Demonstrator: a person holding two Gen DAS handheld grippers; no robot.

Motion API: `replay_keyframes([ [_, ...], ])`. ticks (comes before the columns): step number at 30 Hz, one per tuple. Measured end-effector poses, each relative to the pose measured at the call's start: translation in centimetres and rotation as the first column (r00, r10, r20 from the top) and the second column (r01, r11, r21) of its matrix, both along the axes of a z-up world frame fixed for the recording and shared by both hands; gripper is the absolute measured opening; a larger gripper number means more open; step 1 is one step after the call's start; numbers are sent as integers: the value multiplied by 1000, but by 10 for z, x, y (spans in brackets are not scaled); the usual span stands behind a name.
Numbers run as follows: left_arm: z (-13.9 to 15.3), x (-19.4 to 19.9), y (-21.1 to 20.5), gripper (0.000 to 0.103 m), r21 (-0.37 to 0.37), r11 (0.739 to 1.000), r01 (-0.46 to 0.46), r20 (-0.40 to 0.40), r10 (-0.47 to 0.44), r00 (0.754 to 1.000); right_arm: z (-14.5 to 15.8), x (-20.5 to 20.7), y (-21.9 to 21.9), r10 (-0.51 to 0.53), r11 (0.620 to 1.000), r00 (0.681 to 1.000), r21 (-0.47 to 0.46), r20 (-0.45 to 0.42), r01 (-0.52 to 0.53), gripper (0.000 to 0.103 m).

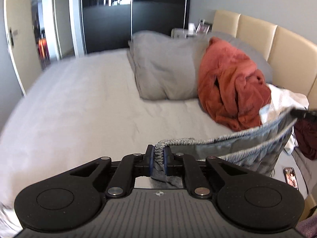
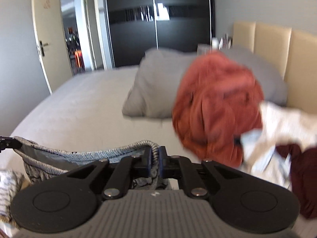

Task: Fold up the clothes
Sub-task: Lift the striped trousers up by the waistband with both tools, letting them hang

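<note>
I'm clamping the left claw [image 1: 158, 157] tight on one end of a grey garment's elastic waistband [image 1: 227, 138]; the right claw [image 2: 157, 157] is pinched shut on the other end. The garment [image 1: 257, 154] is hanging between both claws above the bed [image 1: 79, 103], waistband running claw to claw as the long axis, so neither hand is nearer. Rust-orange robe [image 1: 231, 87] and grey pillow [image 1: 164, 69] lying beyond. No brands or writing readable.

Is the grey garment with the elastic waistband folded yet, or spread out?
Spread: the grey garment hangs stretched by its waistband between the left gripper and right gripper.
</note>
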State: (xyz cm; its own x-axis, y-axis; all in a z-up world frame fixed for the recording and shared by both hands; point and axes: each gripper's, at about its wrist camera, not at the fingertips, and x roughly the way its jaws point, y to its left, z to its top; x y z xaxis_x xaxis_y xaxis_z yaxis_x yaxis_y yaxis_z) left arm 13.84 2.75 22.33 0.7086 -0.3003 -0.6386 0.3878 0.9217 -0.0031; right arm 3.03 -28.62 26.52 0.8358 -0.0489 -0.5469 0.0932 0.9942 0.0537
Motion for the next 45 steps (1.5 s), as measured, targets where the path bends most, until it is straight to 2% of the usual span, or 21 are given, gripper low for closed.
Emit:
replay_keyframes([
  [3,62,-3,7,6,-37,999,-12,88,16,996,70,-3,18,9,995,993,-103,120,3,8],
  [6,124,-14,10,3,-85,996,-25,191,41,981,145,-8,36,24,978,970,-205,242,27,8],
  [7,147,-20,11,0,-81,996,-47,260,67,963,169,-11,42,27,972,959,-231,281,41,8],
  [9,192,-34,12,0,-68,992,-103,410,122,904,208,-17,48,12,961,940,-265,341,83,8],
  [10,215,-39,17,0,-97,989,-111,451,143,881,227,-19,49,4,956,930,-275,369,105,8],
  [12,251,-45,29,0,-189,976,-104,443,180,878,253,-22,45,-6,964,926,-244,378,105,8],
  [14,269,-49,31,0,-200,978,-58,412,138,901,270,-22,41,-9,974,934,-210,357,89,8],
  [15,267,-50,30,0,-198,980,-36,392,113,913,265,-20,42,-2,973,941,-218,338,80,8],
  [18,242,-51,19,0,-176,984,23,338,39,940,243,-16,45,20,967,961,-249,275,51,7],
  [22,175,-48,3,0,-128,988,89,254,-54,966,206,-11,46,44,966,981,-259,190,7,7],
  [26,95,-55,-5,1,-131,973,191,173,-168,971,173,-8,45,66,966,988,-256,138,-29,7],
  [28,57,-60,-9,12,-155,959,236,146,-214,966,161,-7,46,75,965,990,-259,123,-40,7],
  [30,20,-67,-17,33,-163,948,273,138,-252,958,149,-5,47,84,964,991,-262,109,-52,7],
  [32,-8,-77,-25,50,-150,938,313,153,-291,944,144,-2,47,91,964,991,-260,98,-63,7],
  [34,-31,-84,-36,50,-141,923,357,168,-333,928,139,-1,49,105,964,990,-255,90,-79,7],
  [37,-57,-93,-49,61,-108,904,414,186,-390,902,131,-3,55,133,959,988,-263,79,-108,7],
  [41,-89,-101,-64,73,-10,872,489,262,-470,843,127,-8,67,176,948,983,-278,57,-154,7],
  [45,-100,-104,-70,73,1,846,533,268,-513,815,125,-17,76,211,938,977,-287,34,-192,7],
])
